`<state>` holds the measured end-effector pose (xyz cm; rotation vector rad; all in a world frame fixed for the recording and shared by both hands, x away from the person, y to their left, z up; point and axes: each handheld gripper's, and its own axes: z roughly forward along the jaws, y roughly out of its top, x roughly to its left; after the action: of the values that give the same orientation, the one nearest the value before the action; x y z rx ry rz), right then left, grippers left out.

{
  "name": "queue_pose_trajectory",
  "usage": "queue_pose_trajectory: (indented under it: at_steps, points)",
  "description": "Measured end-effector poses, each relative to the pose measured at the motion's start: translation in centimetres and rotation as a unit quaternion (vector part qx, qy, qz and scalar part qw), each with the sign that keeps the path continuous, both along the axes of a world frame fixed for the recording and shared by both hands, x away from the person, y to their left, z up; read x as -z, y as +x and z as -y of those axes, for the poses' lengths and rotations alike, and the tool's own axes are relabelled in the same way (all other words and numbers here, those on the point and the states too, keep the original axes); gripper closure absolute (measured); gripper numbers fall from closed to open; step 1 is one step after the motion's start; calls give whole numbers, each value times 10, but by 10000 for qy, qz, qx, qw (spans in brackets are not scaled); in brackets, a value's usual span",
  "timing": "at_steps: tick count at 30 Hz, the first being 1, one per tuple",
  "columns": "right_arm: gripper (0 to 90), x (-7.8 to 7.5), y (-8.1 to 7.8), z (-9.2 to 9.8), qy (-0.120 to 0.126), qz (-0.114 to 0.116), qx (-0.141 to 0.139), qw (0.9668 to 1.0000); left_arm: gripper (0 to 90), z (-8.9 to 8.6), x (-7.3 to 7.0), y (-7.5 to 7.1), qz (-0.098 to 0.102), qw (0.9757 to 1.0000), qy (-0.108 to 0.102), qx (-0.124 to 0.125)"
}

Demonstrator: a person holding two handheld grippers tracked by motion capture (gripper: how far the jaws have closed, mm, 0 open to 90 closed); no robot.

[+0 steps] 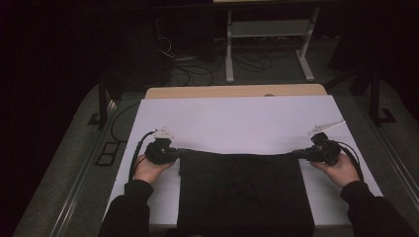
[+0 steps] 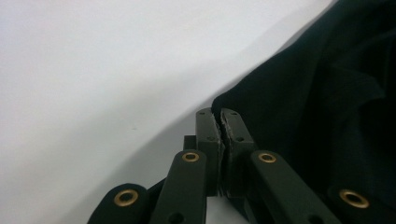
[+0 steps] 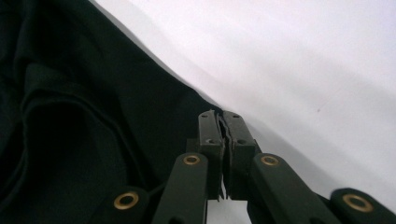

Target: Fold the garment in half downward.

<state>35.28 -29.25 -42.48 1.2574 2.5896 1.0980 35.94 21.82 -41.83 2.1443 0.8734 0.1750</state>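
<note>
A black garment (image 1: 244, 192) lies on the white table top (image 1: 237, 118), its far edge stretched taut between my two grippers. My left gripper (image 1: 174, 153) is shut on the garment's far left corner (image 2: 233, 100), the cloth pinched between the pads. At the other end, my right gripper (image 1: 302, 154) is shut on the far right corner (image 3: 187, 100). In the left gripper view the jaws (image 2: 219, 116) meet with black fabric running off to the right. In the right gripper view the jaws (image 3: 221, 119) also meet, and the fabric spreads to the left.
The white table top has bare room beyond the garment and at both sides. A wooden strip (image 1: 236, 91) edges its far side. Behind it stand a white metal frame (image 1: 269, 29) and loose cables (image 1: 197, 64) on the dark floor.
</note>
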Motion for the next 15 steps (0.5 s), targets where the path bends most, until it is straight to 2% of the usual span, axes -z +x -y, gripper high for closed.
queue_pose_trajectory:
  at_steps: [4,5,9,15]
  points:
    - [859,-4,1,-1,21,45,44,10000,866,-1,-3,1,84,9999,103,-8]
    - [859,-6,3,-3,-6,70,82,9999,866,1,-5,3,128,9997,219,0]
    - [859,-10,6,-4,-50,127,133,9998,866,2,-10,10,214,9991,378,-20]
    - [859,-20,16,-5,23,240,251,9994,866,-3,-22,23,225,9990,346,-187]
